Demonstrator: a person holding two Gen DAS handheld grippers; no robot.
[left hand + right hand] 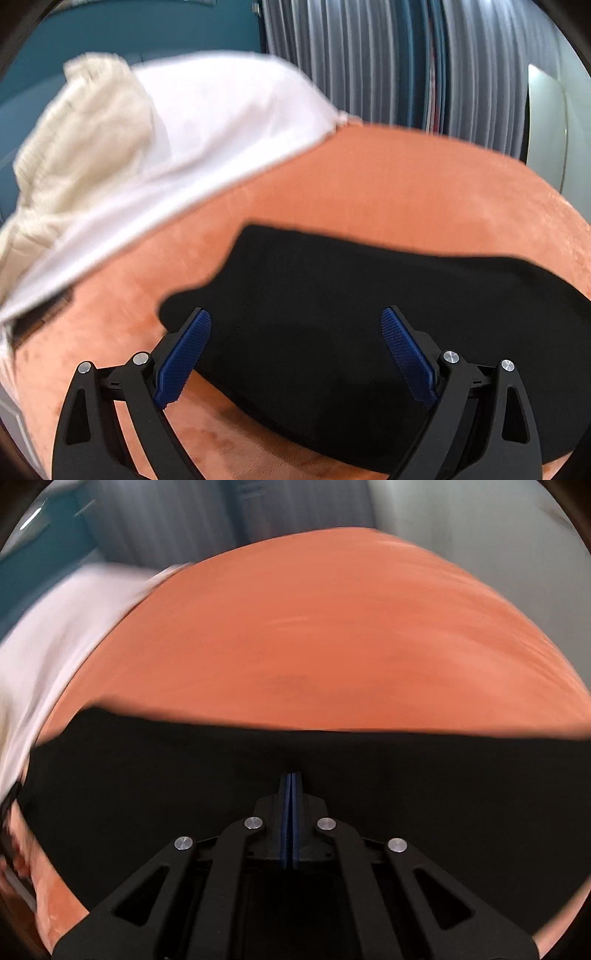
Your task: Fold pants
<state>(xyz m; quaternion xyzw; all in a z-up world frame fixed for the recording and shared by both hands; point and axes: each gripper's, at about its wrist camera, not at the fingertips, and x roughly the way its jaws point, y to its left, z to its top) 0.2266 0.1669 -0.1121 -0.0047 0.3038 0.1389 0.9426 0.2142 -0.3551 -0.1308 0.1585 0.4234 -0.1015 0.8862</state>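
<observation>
Most of the folding looks done, I judge: the black pants [369, 350] lie as a compact flat shape on the orange cover [369, 177], low in both frames, with perhaps one fold or smoothing left. The left gripper [296, 354] hangs over them with jaws wide apart and empty. The right gripper [291, 786] has its jaws pressed together, whether on cloth I cannot tell; only the left wrist view clearly shows the beige garment [81, 147] on white cloth [207, 125], upper left.

Orange-covered worktop [369, 177] w/ black pants [332, 314] flat on it, white cloth [221, 122] + cream garment [85, 140] at far-left edge.
</observation>
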